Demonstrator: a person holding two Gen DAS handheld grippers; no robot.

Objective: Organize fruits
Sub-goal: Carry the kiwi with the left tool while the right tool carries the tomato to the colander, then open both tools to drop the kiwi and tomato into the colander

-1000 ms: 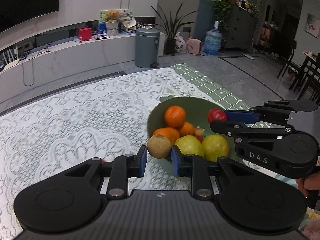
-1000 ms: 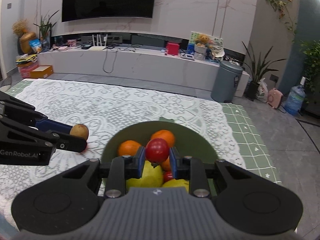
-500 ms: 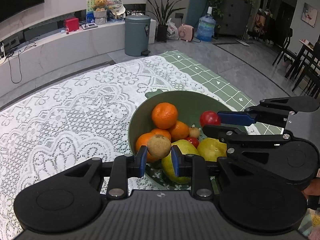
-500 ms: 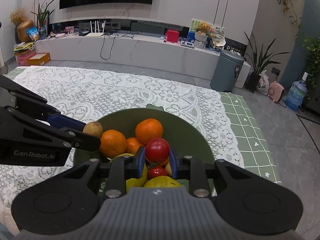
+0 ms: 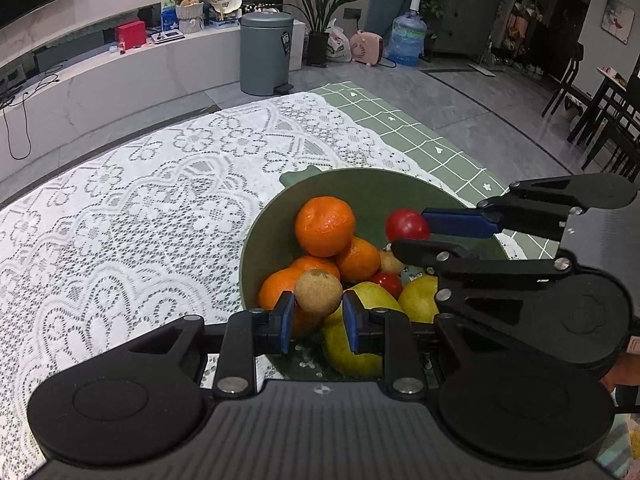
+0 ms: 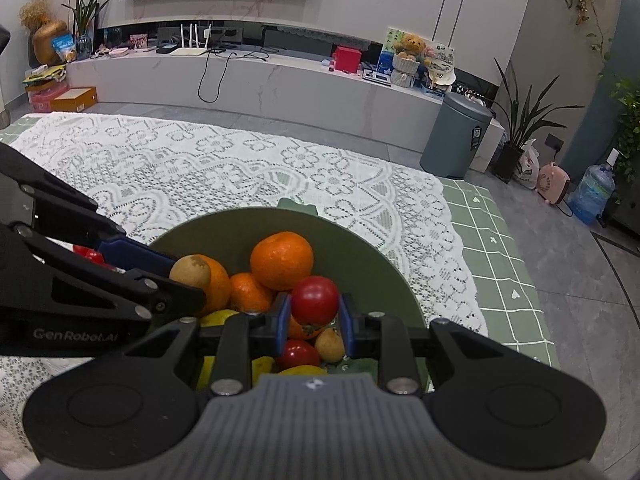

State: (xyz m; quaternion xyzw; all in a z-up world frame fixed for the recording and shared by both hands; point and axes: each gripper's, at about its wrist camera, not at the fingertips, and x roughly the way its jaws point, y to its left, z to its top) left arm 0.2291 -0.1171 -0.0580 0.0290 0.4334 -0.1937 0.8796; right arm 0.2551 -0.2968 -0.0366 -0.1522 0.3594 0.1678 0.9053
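Risk comes first in our left wrist view: our left gripper point(image 5: 318, 316) pinches a small brown fruit point(image 5: 318, 291), perhaps a longan, above the heaped green bowl point(image 5: 256, 248); dropped there, it could roll off the oranges point(image 5: 325, 225).

Our right wrist view shows the right gripper point(image 6: 313, 320) clamping a red tomato point(image 6: 314, 300) over the same pile, near the left gripper, so the two could collide.

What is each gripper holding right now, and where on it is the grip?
Left gripper: small brown round fruit, pinched across its lower sides. Right gripper: red tomato, pinched across its sides. Both are over the green bowl.

"GenRobot.AI" — printed on the left gripper point(image 6: 192, 280) body.
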